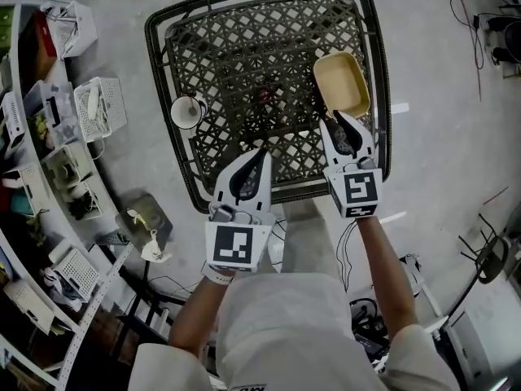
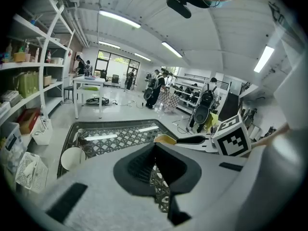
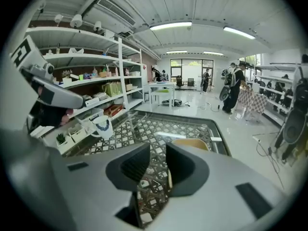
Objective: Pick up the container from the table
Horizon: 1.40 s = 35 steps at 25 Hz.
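The yellow container [image 1: 342, 82] is seen at the upper right of the lattice table [image 1: 244, 72]. The right gripper [image 1: 335, 120] is held just below it, jaws parted over bare lattice with nothing between them. The left gripper [image 1: 259, 157], clenched and empty, is held at lower centre. A white cup [image 1: 186, 112] is set at the table's left edge.

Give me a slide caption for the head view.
Right gripper open near the yellow container, left gripper shut, over a lattice table with a white cup.
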### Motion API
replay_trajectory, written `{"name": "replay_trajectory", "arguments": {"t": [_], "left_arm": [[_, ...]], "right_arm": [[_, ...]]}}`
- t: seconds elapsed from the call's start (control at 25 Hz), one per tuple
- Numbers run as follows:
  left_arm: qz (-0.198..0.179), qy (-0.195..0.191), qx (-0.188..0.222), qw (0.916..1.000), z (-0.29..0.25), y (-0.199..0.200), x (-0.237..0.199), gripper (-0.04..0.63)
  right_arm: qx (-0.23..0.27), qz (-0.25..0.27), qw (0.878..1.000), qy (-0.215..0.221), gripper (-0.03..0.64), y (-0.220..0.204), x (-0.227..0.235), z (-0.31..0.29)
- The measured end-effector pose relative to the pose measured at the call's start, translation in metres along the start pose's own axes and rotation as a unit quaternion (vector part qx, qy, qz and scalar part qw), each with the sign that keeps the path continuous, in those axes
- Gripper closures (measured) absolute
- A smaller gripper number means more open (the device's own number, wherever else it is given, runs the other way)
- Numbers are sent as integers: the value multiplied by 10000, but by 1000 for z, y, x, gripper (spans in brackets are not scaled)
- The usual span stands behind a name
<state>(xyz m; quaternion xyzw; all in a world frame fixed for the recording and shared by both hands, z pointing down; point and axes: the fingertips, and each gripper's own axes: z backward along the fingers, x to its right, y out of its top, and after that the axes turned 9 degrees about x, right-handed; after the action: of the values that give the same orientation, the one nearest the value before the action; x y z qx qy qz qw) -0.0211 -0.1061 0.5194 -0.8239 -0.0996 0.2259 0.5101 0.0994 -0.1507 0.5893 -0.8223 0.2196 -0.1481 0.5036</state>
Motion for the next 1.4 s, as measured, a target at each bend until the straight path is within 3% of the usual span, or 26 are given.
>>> {"name": "replay_trajectory", "arguments": {"t": [0.28,0.92,1.12,1.4], "left_arm": [[11,-52,-157,9999,-16,-22,-1,572],[17,-37,-394,9992,-31,-43,-6,572],[-75,-57,-367,9993,-30,-43,-7,572],[-80,-27,-317,9995,-24,-36,-6,572]], "right_arm": [[-404,29,9991,-127,503,-37,11,-21],[-1322,872,9863,-466,525,-75,29,-45],[-1450,857,9848,-426,577,-80,30,-48],[-1349,699,9873,-454,588,-72,34,-45]]}}
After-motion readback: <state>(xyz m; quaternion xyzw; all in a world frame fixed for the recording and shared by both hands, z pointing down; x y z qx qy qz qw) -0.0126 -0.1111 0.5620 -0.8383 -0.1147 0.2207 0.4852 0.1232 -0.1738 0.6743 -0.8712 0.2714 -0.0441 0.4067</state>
